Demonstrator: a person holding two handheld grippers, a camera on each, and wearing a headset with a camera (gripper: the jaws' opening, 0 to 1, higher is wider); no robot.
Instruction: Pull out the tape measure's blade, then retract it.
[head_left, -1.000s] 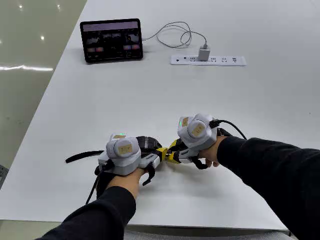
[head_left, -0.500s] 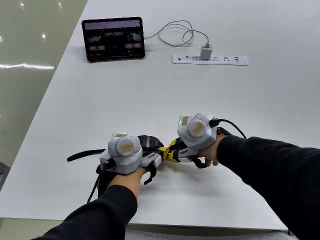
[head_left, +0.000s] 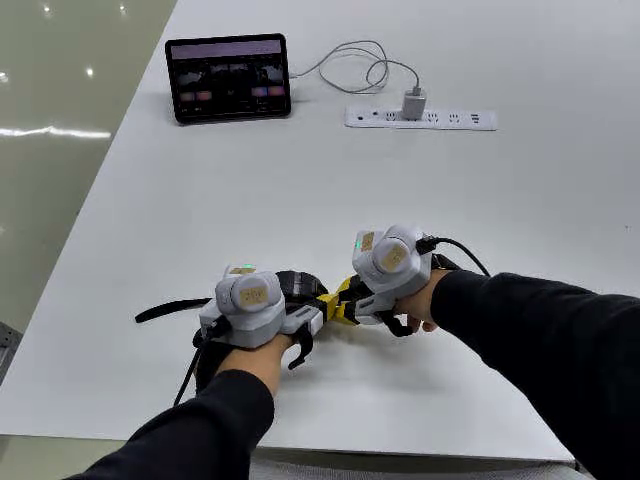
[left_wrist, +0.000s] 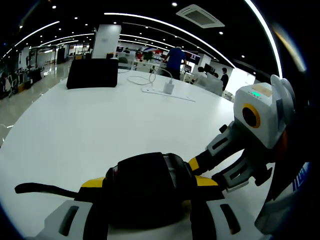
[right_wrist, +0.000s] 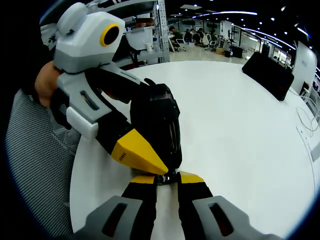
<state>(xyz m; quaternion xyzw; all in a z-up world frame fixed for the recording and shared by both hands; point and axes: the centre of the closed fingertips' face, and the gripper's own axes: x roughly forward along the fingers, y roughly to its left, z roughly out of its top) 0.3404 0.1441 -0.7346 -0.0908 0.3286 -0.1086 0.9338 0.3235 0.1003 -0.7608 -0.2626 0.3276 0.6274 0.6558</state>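
— Hardly anything has moved since a second ago: both grippers sit where they were, nose to nose at the near edge of the counter (head_left: 300, 180). Only my head has drifted a touch.
— And the tape measure?
— Right between them! The tape measure (right_wrist: 161, 117), black-cased, rests on the counter. My left gripper (left_wrist: 149, 184) has its jaws clamped on the case, one yellow tip on each side.
— The right one?
— My right gripper (right_wrist: 167, 178) comes in from the other side, jaws pinched together at the case's lower edge on a bit too small to name. One of the left's yellow tips lies just beside them.
— Anything trailing?
— A black strap (head_left: 165, 311) runs off from the case to my left, flat on the counter.
— Further out?
— Well apart, at the far side, there's a white power strip (head_left: 450, 119) with a charger (head_left: 411, 103) plugged in. Its cable (head_left: 350, 65) loops over to a tablet (head_left: 228, 77), propped up with its screen lit.
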